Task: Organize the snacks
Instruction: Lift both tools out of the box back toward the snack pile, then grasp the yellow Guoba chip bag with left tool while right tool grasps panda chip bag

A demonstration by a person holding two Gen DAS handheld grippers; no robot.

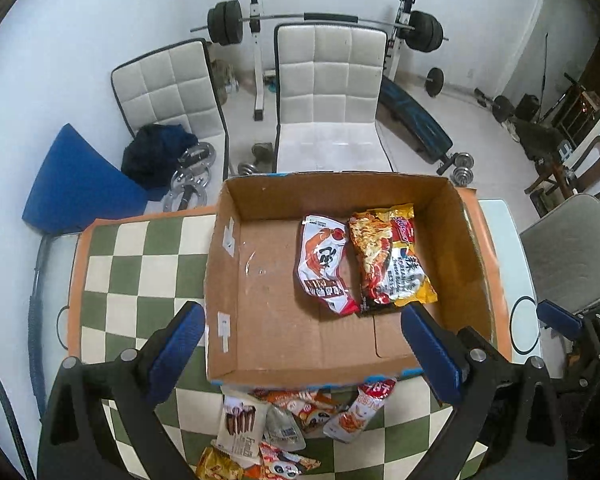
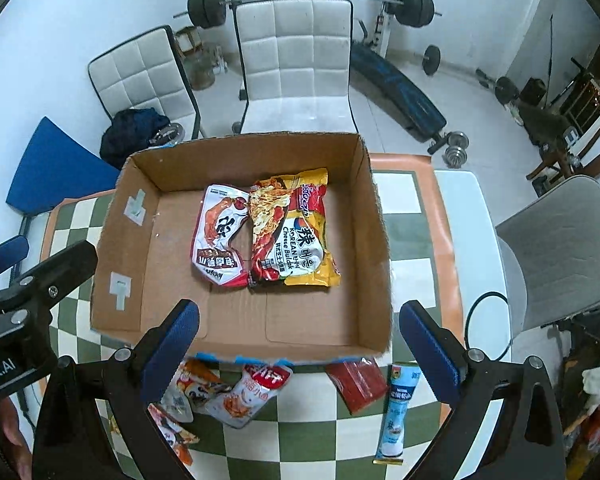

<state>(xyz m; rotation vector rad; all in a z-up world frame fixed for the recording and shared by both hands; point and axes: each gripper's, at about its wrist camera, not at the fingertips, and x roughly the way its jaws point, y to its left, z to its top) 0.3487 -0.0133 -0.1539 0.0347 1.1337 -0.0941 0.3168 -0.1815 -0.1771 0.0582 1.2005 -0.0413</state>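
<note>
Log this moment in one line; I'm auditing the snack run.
left gripper: open, empty | right gripper: open, empty | cardboard box: two packets inside | loose snacks: on table

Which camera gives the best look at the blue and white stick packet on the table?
The right wrist view: the blue and white stick packet lies in full sight beside the red packet. The left wrist view doesn't show it at all.
</note>
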